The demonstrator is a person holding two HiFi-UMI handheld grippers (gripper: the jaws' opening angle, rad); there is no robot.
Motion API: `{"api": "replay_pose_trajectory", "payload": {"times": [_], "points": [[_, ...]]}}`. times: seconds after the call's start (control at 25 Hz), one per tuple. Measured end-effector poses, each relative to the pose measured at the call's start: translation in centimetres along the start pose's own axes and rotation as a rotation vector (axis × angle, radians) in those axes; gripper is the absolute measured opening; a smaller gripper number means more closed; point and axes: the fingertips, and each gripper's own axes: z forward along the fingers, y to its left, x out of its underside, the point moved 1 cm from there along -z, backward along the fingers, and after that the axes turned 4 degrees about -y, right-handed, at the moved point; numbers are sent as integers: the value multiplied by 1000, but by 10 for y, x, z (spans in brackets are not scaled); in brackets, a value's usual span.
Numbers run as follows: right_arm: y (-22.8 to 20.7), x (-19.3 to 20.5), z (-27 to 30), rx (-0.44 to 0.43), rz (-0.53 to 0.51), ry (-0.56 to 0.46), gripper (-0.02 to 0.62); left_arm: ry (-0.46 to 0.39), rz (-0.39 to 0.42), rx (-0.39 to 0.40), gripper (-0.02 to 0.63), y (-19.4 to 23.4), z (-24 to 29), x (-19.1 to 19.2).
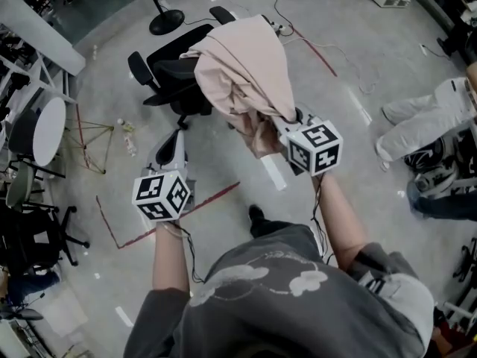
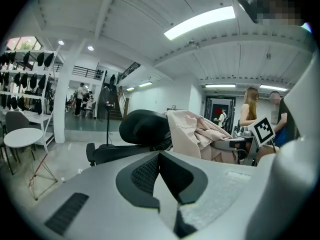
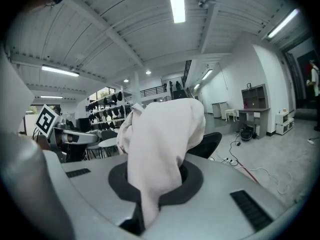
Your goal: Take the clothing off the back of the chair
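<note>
Over the back of the black mesh office chair (image 1: 173,74) I saw the pale pink fabric garment (image 1: 246,66) draped, one bunched end clamped between the jaws of my right gripper (image 1: 288,120), while my left gripper (image 2: 160,154), jaws together on nothing, pointed toward the chair.

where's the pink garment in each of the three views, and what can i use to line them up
Head view: the pink garment is upper centre, its lower end in the right gripper.
Left gripper view: centre right, beyond the jaws, beside the chair's headrest.
Right gripper view: centre, pinched between the jaws and rising away from them.
Shared landmark: the black office chair.
</note>
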Motion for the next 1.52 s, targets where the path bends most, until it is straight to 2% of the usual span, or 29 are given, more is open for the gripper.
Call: {"api": "replay_pose_trajectory", "payload": {"times": [0.28,0.48,1.16,1.52], "points": [[44,-14,-36,31,-59,-28,11,-29,-2,42,0,-3,-53,4],[73,-30,-66,40,-63,-50,11,-44,-6,65,1,-9,-85,-8],[163,-12,-170,62,-72,-83,11,-81,-13,92,1,-42,-206,13],[186,3,-225,86,-86,-83,11,-84,-18,115,0,-68,-249,29]]}}
